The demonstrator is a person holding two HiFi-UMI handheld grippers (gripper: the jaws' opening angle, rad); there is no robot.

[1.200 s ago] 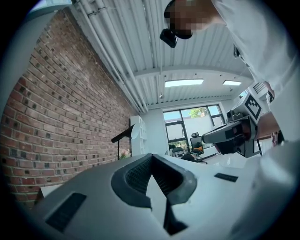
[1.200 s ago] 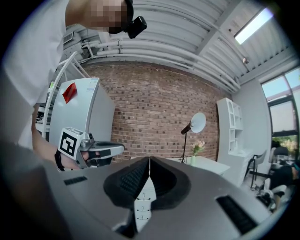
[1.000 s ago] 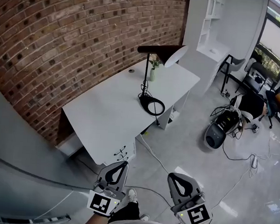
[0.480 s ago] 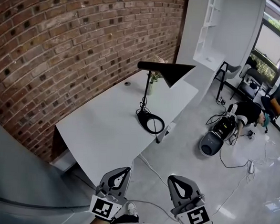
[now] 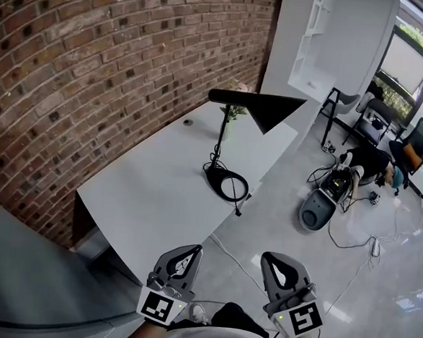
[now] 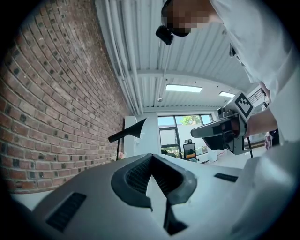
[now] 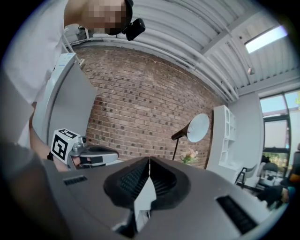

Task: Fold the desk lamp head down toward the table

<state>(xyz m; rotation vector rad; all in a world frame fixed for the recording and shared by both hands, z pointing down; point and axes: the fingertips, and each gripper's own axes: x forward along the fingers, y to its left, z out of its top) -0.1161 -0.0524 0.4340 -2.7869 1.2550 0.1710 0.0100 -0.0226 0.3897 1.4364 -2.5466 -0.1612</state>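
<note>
Jaws on the left gripper and right gripper are sitting closed and empty above open floor by the table's near corner. Farther on, the desk lamp is standing near the right edge, its head raised.

Brick wall, white shelf unit
</note>
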